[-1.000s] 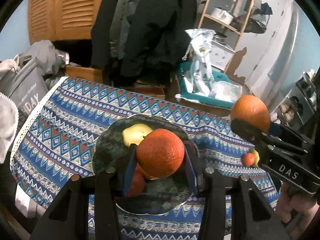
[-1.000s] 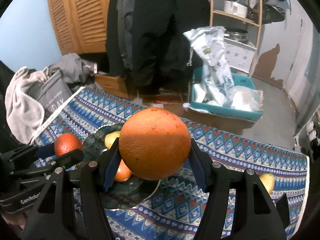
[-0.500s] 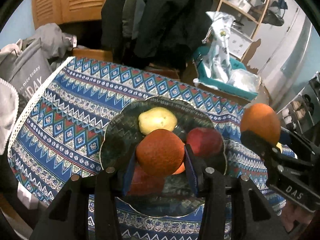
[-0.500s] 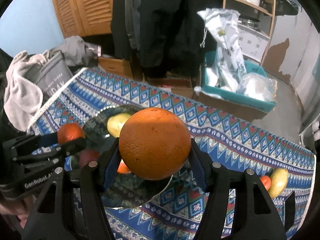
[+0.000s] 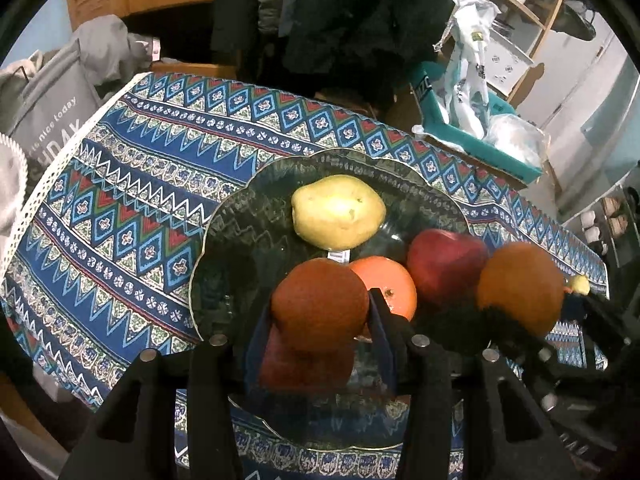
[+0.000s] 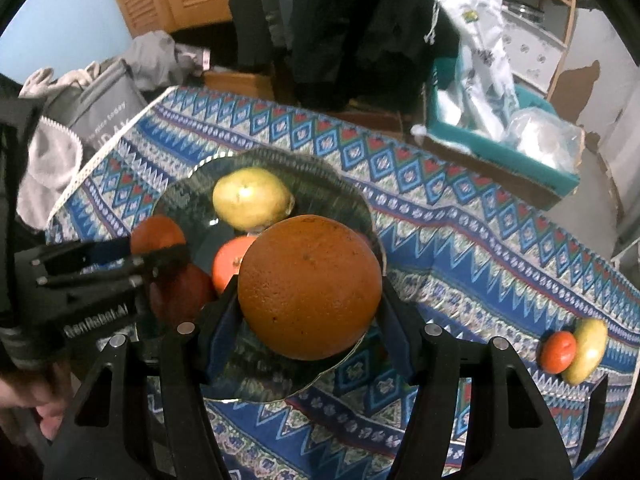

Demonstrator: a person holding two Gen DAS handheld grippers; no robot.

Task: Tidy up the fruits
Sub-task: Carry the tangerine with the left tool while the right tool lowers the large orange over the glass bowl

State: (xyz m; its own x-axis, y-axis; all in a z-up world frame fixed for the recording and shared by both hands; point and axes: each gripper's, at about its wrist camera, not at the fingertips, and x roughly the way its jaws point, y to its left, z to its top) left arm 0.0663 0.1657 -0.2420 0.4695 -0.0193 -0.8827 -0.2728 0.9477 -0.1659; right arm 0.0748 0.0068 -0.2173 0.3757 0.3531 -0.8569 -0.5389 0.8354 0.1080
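A dark glass plate (image 5: 224, 256) (image 6: 188, 204) on the patterned cloth holds a yellow pear (image 5: 338, 212) (image 6: 250, 198), a small orange fruit (image 5: 390, 284) (image 6: 230, 264) and two red apples (image 5: 446, 264) (image 5: 304, 364). My left gripper (image 5: 320, 312) is shut on a dark orange (image 5: 320, 304) just above the plate's near side. My right gripper (image 6: 310, 294) is shut on a larger orange (image 6: 310, 288) above the plate's right edge; it also shows in the left wrist view (image 5: 520, 288).
A small red-orange fruit (image 6: 558, 352) and a yellow fruit (image 6: 588, 350) lie on the cloth at the right. A teal crate (image 6: 500, 152) with bags stands beyond the table. A grey bag (image 5: 52, 108) and clothes sit at the left edge.
Both grippers have come down and forward over the plate with their oranges. The plate and its fruit now look larger and nearer. The grips are unchanged.
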